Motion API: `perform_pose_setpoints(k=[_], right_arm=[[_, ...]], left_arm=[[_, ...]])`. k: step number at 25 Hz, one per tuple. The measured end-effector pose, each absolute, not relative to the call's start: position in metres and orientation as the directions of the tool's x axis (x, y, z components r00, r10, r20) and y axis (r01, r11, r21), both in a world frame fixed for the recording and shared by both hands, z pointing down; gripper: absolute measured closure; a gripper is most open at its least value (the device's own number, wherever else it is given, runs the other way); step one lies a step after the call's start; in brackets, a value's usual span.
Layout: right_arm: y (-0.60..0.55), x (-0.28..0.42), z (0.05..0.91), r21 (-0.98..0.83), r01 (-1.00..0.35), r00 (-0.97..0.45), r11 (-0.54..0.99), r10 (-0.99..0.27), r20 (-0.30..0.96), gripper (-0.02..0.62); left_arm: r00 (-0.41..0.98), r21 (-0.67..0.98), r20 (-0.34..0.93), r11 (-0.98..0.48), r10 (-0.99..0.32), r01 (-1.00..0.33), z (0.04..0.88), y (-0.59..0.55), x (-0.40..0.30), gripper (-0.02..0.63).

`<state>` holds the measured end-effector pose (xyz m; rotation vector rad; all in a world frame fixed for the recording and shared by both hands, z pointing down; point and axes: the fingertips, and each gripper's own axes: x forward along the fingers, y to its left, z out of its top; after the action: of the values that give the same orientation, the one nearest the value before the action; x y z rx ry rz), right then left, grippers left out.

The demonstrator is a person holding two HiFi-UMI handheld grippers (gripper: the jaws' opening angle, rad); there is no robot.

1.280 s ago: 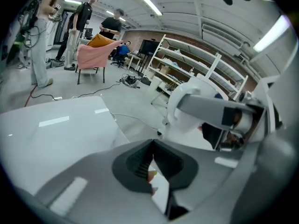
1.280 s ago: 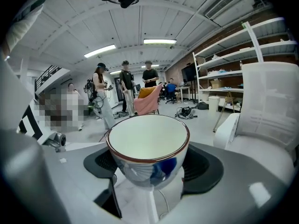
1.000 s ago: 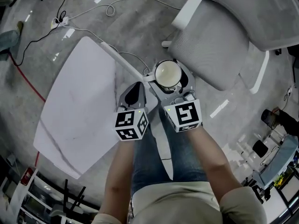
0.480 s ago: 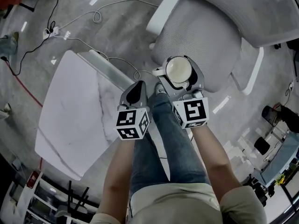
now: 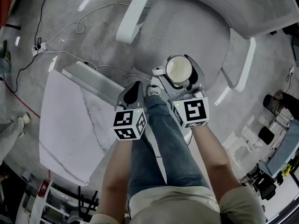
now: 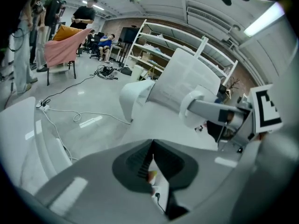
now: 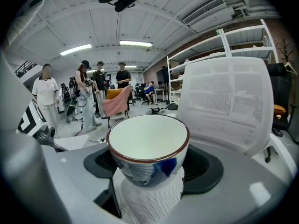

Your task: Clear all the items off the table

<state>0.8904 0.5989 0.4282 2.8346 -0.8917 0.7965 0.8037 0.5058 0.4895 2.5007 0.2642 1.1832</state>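
A white-glazed ceramic bowl with a brown rim and a blue painted pattern [image 7: 148, 143] was clamped upright between the jaws of the right gripper [image 5: 179, 78]. It was held above the near part of a pale grey mesh office chair seat [image 5: 187, 31], most of which was seen at twelve o'clock from the bowl in the head view. The jaws of the left gripper [image 5: 134, 93], at eight o'clock of the bowl, were pressed together with nothing between them. A white marble-patterned tabletop [image 5: 70, 125] was seen at nine o'clock of the left gripper, well apart from the bowl.
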Motion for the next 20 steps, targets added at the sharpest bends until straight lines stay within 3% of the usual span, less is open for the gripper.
perform_pose_setpoints(k=[20], right_arm=[[0.702,0.963,0.491,-0.032,-0.415,0.771,-0.909,-0.370,0.518,0.204]], left_arm=[[0.567,0.415,0.713,-0.900,0.413,0.134,0.528,0.592,0.863,0.597]])
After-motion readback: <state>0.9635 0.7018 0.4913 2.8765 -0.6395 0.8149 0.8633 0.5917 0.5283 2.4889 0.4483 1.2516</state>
